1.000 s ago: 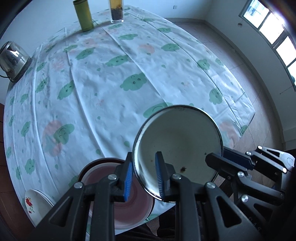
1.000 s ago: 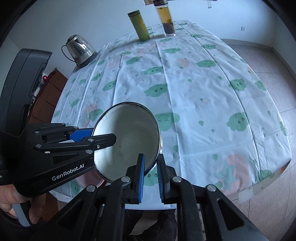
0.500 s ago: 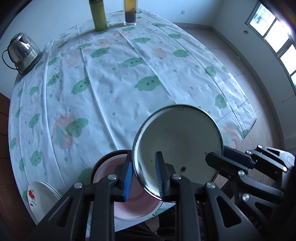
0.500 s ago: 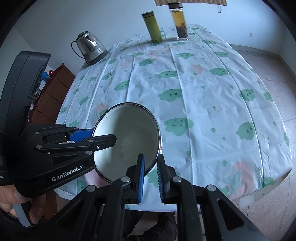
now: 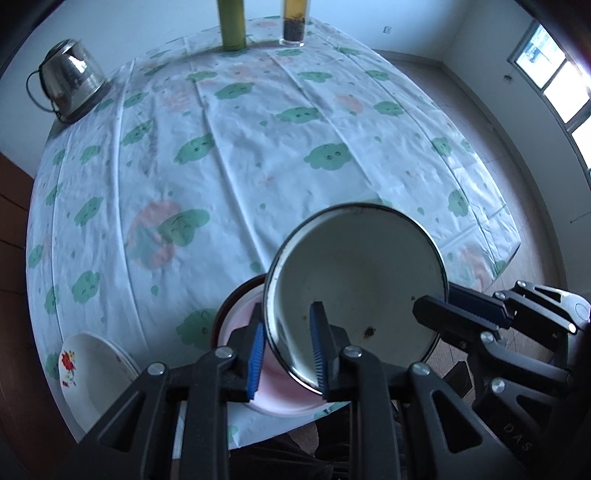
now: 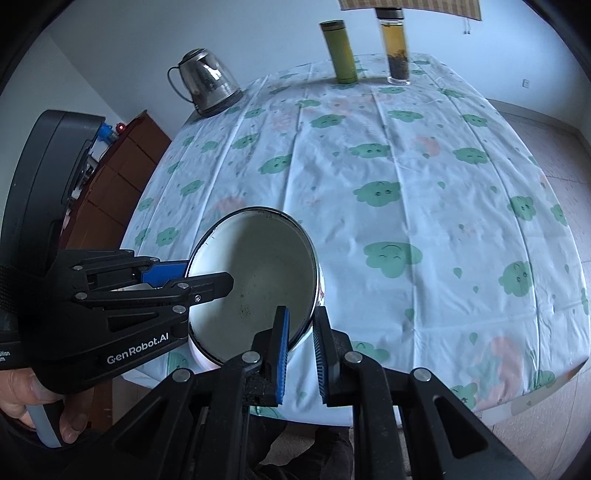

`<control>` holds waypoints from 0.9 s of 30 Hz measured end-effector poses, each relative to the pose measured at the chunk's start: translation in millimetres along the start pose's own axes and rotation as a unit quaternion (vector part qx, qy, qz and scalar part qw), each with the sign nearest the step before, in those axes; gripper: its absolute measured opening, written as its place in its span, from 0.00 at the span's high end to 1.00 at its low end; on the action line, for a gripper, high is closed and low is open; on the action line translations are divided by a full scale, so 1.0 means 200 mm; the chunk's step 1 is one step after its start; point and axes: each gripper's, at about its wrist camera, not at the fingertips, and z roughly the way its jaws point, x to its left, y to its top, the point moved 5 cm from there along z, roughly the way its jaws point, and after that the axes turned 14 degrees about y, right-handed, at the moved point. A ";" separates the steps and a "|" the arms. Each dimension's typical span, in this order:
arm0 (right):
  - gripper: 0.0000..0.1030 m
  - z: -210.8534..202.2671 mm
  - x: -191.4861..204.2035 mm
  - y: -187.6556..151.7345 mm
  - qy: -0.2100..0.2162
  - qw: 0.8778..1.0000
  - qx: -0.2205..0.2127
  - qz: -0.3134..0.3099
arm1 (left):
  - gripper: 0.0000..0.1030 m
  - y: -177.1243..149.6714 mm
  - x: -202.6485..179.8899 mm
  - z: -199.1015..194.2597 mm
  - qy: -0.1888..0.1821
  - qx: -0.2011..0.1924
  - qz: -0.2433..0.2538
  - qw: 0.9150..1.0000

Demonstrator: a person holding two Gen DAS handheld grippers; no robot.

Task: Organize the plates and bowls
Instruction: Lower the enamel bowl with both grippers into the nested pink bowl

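Observation:
A white enamel bowl [image 5: 362,277] [image 6: 255,273] with a dark rim hangs tilted in the air over the near table edge. My left gripper [image 5: 288,347] [image 6: 207,275] is shut on the bowl's left rim, and my right gripper [image 6: 300,347] [image 5: 436,306] is shut on its right rim. Beneath the bowl a pink bowl with a dark brown outside [image 5: 243,314] rests on the tablecloth, mostly hidden by the left fingers. A white plate with a red flower [image 5: 88,365] lies at the table's near left edge.
The round table wears a white cloth with green clouds [image 5: 258,147] [image 6: 406,184]. At its far side stand a steel kettle [image 5: 70,81] [image 6: 207,81], a green flask [image 5: 231,22] [image 6: 340,51] and a glass tea bottle [image 5: 293,18] [image 6: 395,44]. A brown cabinet [image 6: 122,173] stands left; a hand [image 6: 29,402] holds the left gripper.
Both grippers have carried the enamel bowl together across the near table edge; it now sits more directly over the pink bowl. Both grips are unchanged.

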 end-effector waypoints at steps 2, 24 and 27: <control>0.86 0.02 0.02 0.00 0.004 1.000 0.007 -0.007 | 0.80 -0.03 0.03 0.01 0.003 0.005 -0.005 1.000; 0.86 0.20 0.14 -0.08 0.024 0.997 0.061 -0.034 | 0.80 -0.17 0.16 0.10 0.014 0.035 -0.038 0.999; 0.86 0.22 0.14 -0.09 0.024 0.997 0.065 -0.032 | 0.80 -0.18 0.17 0.11 0.014 0.038 -0.039 0.998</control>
